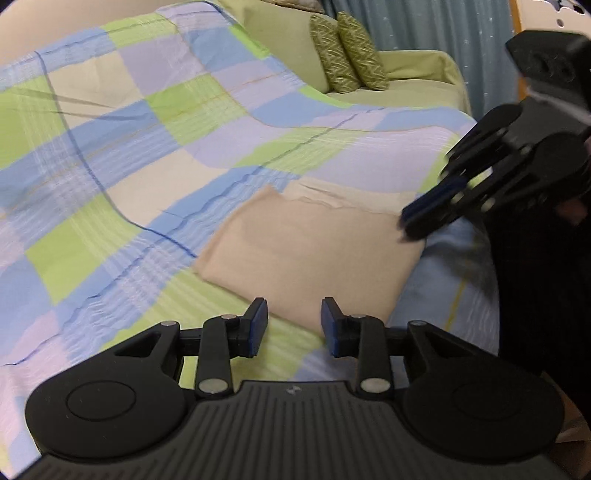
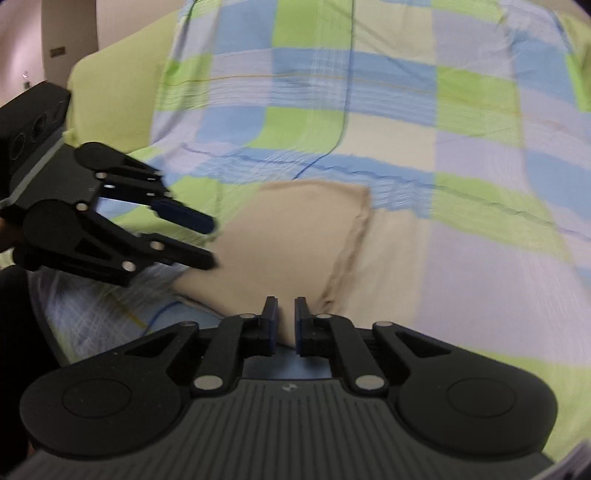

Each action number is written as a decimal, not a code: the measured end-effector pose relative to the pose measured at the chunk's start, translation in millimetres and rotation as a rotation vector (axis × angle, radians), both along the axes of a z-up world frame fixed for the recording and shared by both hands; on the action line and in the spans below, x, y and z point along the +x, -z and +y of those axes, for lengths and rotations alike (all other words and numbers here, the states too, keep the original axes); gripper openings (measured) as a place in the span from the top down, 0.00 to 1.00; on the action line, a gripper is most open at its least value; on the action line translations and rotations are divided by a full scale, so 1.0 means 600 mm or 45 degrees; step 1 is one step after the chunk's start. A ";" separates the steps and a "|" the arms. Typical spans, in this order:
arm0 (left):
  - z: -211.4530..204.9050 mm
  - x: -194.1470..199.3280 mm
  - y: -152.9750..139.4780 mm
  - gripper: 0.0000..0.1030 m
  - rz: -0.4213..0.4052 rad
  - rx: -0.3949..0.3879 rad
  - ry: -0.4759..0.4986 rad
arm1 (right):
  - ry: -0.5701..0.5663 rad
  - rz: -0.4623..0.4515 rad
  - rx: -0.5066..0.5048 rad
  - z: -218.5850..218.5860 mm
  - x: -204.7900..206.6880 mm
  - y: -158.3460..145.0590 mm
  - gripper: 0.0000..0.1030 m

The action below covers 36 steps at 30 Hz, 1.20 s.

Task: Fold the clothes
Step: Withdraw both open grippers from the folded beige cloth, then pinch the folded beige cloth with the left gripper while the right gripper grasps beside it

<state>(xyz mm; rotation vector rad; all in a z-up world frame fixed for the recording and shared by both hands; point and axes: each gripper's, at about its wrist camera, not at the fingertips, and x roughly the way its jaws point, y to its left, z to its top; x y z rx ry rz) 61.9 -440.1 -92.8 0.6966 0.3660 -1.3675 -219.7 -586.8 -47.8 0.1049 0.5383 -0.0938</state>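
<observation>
A folded beige cloth (image 1: 310, 254) lies flat on the checked bedspread (image 1: 155, 155); it also shows in the right wrist view (image 2: 295, 240). My left gripper (image 1: 294, 325) is open and empty, hovering at the cloth's near edge; it shows from the side in the right wrist view (image 2: 212, 242). My right gripper (image 2: 285, 321) stands just above the cloth's near edge with a narrow gap between its pads and nothing between them. In the left wrist view it (image 1: 413, 221) hovers over the cloth's right corner.
The blue, green and lilac checked bedspread (image 2: 443, 147) covers a sofa. Two green patterned cushions (image 1: 347, 51) lean at the far end of the green sofa (image 1: 417, 74). A curtain (image 1: 443, 26) hangs behind.
</observation>
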 end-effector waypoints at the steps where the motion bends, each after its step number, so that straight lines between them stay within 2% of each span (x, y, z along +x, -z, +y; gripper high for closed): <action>1: 0.009 -0.005 -0.005 0.63 -0.007 -0.011 0.004 | -0.008 -0.013 0.024 0.005 -0.005 -0.006 0.91; 4: 0.032 -0.028 -0.005 0.61 -0.010 -0.010 0.022 | -0.026 -0.049 0.109 0.019 -0.018 -0.023 0.91; 8: 0.038 -0.034 0.005 0.61 -0.005 0.005 -0.005 | 0.019 -0.040 0.371 0.013 -0.010 0.000 0.91; 9: 0.038 -0.032 0.003 0.61 0.001 -0.003 -0.008 | 0.033 -0.026 0.367 0.018 -0.006 0.008 0.90; 14: 0.022 -0.050 -0.006 0.57 -0.022 -0.051 0.059 | 0.091 -0.027 0.275 0.032 -0.005 0.017 0.90; 17: 0.007 -0.076 0.008 0.57 -0.107 -0.034 0.110 | 0.130 -0.025 0.141 0.040 -0.012 0.014 0.77; 20: -0.003 -0.098 0.029 0.57 -0.215 -0.013 0.133 | 0.091 -0.011 -0.028 0.047 -0.018 0.002 0.77; 22: -0.005 -0.096 0.032 0.57 -0.207 -0.017 0.109 | 0.028 -0.021 -0.124 0.050 -0.015 -0.010 0.79; 26: -0.003 -0.079 0.036 0.56 -0.186 0.012 0.053 | 0.035 -0.046 -0.112 0.034 0.008 -0.021 0.79; 29: 0.003 -0.073 0.039 0.56 -0.183 0.029 0.048 | 0.060 0.064 -0.154 0.018 0.022 0.002 0.82; 32: 0.011 -0.070 0.036 0.55 -0.190 0.030 0.045 | 0.089 0.055 -0.142 0.002 0.005 -0.001 0.81; 34: 0.020 -0.075 0.029 0.56 -0.227 0.015 0.058 | 0.080 0.030 -0.221 0.013 -0.014 -0.016 0.81; 36: 0.027 -0.084 0.026 0.56 -0.285 0.013 0.090 | 0.013 0.019 -0.324 0.032 -0.031 -0.027 0.80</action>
